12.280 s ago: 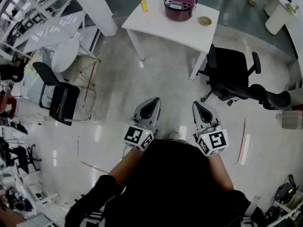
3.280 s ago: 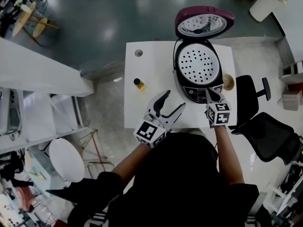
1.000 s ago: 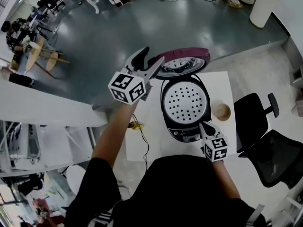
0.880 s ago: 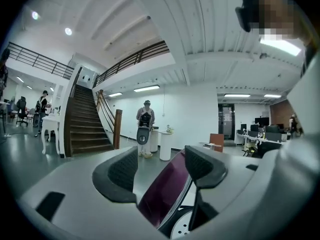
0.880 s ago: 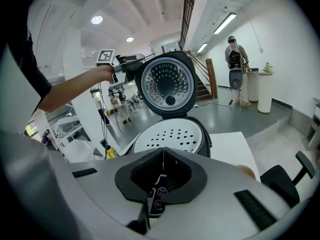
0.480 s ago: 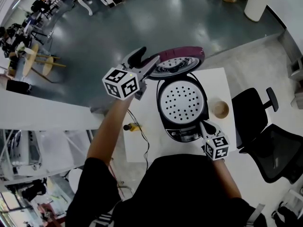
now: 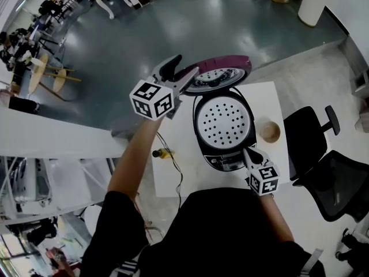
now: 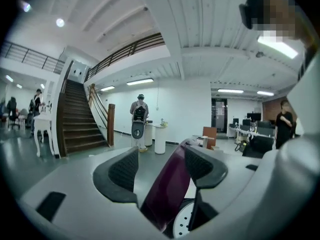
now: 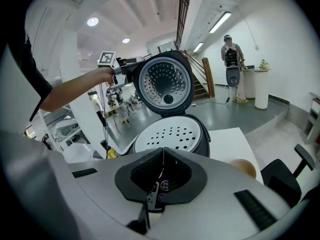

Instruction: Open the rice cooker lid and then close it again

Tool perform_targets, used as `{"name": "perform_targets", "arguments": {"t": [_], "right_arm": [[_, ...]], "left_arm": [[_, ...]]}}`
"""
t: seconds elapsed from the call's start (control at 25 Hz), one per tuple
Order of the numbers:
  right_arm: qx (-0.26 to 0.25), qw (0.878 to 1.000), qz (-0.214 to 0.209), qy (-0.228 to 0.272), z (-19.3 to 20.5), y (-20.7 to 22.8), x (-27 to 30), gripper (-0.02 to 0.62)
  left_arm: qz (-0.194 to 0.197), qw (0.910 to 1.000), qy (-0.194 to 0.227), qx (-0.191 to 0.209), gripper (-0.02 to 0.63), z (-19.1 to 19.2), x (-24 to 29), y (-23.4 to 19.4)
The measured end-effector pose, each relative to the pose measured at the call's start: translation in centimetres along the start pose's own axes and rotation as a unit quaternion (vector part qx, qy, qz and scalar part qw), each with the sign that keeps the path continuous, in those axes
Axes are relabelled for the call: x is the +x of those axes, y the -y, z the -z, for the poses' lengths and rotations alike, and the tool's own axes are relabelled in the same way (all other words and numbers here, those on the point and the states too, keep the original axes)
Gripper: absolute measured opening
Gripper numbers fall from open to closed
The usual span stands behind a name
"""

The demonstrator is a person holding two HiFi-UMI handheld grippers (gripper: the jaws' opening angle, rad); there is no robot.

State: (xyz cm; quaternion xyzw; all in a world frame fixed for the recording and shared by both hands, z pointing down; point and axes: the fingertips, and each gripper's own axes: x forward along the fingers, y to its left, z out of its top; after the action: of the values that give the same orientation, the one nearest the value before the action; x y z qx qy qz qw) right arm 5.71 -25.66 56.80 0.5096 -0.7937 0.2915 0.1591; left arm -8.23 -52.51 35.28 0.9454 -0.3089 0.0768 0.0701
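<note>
Looking down from my head, I am reaching my left gripper (image 7: 183, 71) up to the left edge of the rice cooker lid (image 7: 222, 72), which is standing raised, its maroon shell facing away from me and its pale inner face toward me. The rice cooker (image 7: 223, 154) is sitting near the middle of the white table (image 7: 272, 100), with a white perforated tray (image 7: 223, 120) showing in its open top. My right gripper (image 7: 252, 153) is pointing at the cooker's front panel; I cannot tell whether it is touching. A small brown bowl (image 7: 268, 131) is sitting just right of the cooker, and a small bottle (image 7: 162, 153) is lying near the table's left edge.

In the left gripper view, my left gripper's (image 8: 161, 156) jaws are standing apart, and the lid's (image 8: 167, 189) maroon rim is running up between them, close against the right-hand pad and clear of the left-hand one. Nothing is being clamped.

In the right gripper view, my right gripper's (image 9: 162, 151) jaws are pressed together with nothing between them, and the cooker's control buttons are showing just beyond the pads. Past them the cooker (image 9: 200, 134) is sitting open, the lid (image 9: 165, 81) is standing upright, and my left gripper (image 9: 129, 66) is meeting the lid's left edge.
</note>
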Motion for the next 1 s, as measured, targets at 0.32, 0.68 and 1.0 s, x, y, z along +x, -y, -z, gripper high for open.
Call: {"name": "perform_targets", "arguments": {"t": [0.32,0.68,1.0], "right_arm": [[-0.002,1.000,0.005,0.003,0.5,-0.3,-0.6,0.000],[-0.006,1.000,0.001,0.007,0.9,-1.7,-1.1,0.000],[-0.005,1.000,0.005,0.015,1.2,-2.1,-2.0,0.000]], "left_arm": [[0.027,0.9942,-0.031,0.099,0.176,0.0,-0.2,2.6],[0.062,0.9872,-0.067,0.130,0.162,0.8,-1.0,5.1],[0.080,0.9762,-0.099,0.175,0.124,2.0,-1.7,7.6]]}}
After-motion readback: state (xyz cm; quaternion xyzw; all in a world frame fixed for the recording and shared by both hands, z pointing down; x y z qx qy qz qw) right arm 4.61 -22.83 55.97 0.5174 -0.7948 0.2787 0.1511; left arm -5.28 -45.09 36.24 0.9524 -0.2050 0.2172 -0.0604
